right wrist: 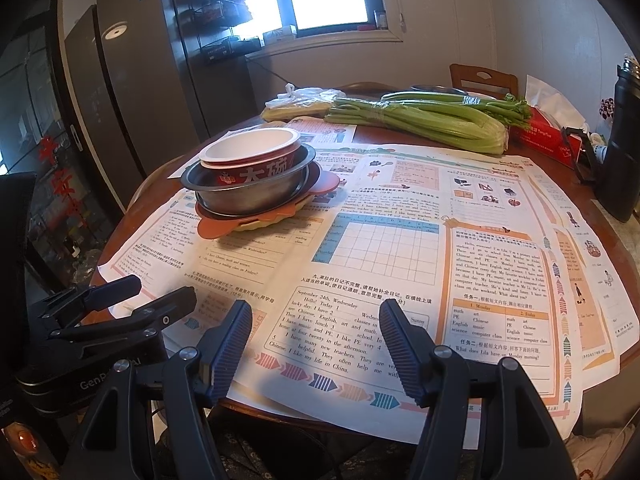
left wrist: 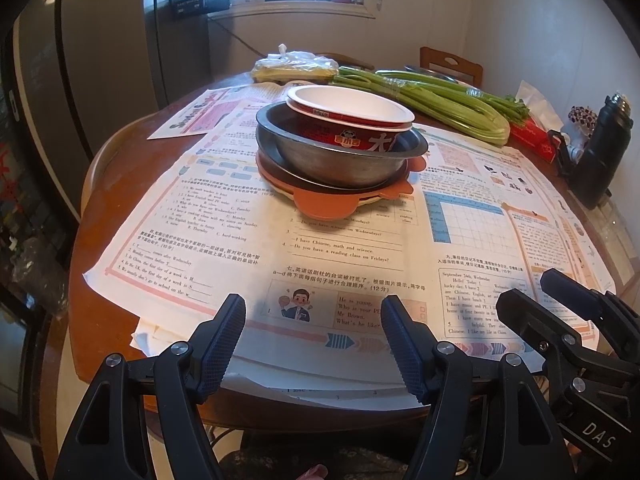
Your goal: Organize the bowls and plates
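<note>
A stack of dishes stands on the paper-covered round table: a red and white paper bowl (left wrist: pixel 352 110) (right wrist: pixel 256 152) sits in a steel bowl (left wrist: pixel 336 156) (right wrist: pixel 248 194), on a dark plate and an orange plate (left wrist: pixel 324 202) (right wrist: pixel 218 228), with a pale yellow plate edge beneath. My left gripper (left wrist: pixel 314 340) is open and empty near the table's front edge, well short of the stack. My right gripper (right wrist: pixel 316 344) is open and empty, to the right of the left one; it also shows in the left wrist view (left wrist: pixel 560 300).
Printed worksheets (right wrist: pixel 400 248) cover the table. Celery (right wrist: pixel 424 120) and a plastic bag (right wrist: pixel 304 100) lie at the back. A red tissue box (right wrist: pixel 548 136) and a black flask (right wrist: pixel 624 140) stand at the right. A chair (right wrist: pixel 484 78) is behind; a refrigerator (right wrist: pixel 116 92) left.
</note>
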